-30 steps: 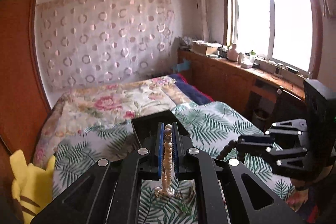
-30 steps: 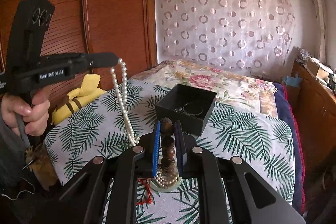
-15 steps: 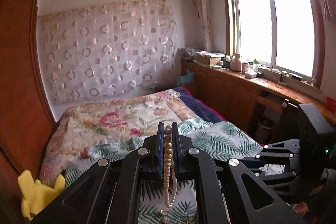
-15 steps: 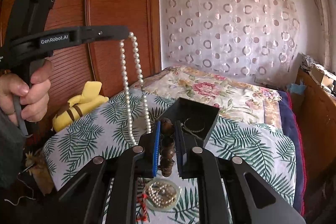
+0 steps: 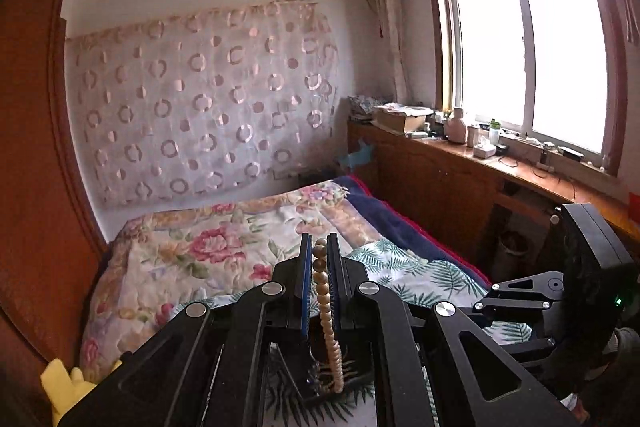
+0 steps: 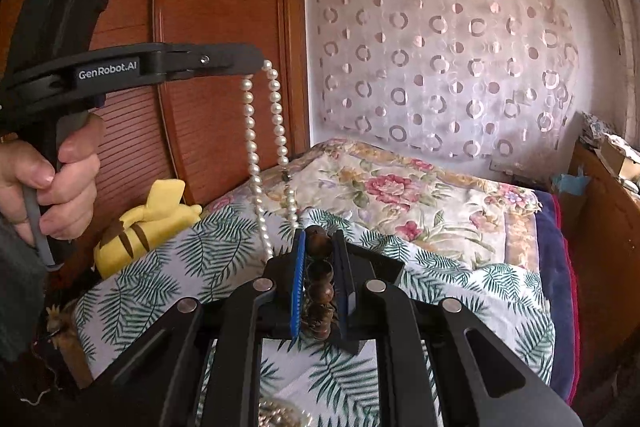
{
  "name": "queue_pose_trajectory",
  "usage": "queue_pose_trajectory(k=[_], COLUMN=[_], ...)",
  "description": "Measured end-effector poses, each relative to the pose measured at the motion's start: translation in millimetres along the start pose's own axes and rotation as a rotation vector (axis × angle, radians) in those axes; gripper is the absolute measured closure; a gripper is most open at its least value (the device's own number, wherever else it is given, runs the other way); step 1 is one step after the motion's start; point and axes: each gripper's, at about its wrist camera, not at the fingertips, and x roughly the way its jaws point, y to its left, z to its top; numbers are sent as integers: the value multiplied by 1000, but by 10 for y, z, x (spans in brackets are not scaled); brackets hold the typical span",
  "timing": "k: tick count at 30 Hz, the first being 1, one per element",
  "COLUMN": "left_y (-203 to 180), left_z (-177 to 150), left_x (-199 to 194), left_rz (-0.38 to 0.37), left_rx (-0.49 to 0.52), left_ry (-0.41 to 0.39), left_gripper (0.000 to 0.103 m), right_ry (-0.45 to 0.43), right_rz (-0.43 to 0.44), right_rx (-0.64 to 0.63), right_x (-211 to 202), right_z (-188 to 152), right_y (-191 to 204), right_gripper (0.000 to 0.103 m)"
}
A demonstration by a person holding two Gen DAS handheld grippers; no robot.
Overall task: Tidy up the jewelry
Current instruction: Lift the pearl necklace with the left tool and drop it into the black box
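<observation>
My left gripper is shut on a white pearl necklace that hangs straight down between its fingers. In the right wrist view the same left gripper is high at the left in a person's hand, and the pearl necklace dangles from it in a long loop above the bed. My right gripper is shut on a strand of dark brown wooden beads. A black jewelry box lies on the bed, mostly hidden behind the right gripper's fingers.
The bed carries a leaf-print cloth over a floral quilt. A yellow plush toy leans at the wooden wardrobe. A small dish of pearls sits at the near edge. A wooden ledge with clutter runs under the window.
Both grippers have risen with their strands. The pearl necklace has lifted off the dish and now hangs free. The black box has sunk behind the right gripper's fingers.
</observation>
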Motion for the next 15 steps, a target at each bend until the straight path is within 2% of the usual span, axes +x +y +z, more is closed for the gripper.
queue_pose_trajectory(k=[7,15], left_y=[190,359], left_z=[2,-355], left_x=[553,1088], left_rz=[-1,-5], left_rx=[-13,-45], left_ry=[76,188], left_gripper=[97,97], right_ry=[34,100], right_rz=[9,14], right_rx=[-3,23], right_x=[360,762], right_z=[118,29], right_y=[-162,-331], right_gripper=[88,88])
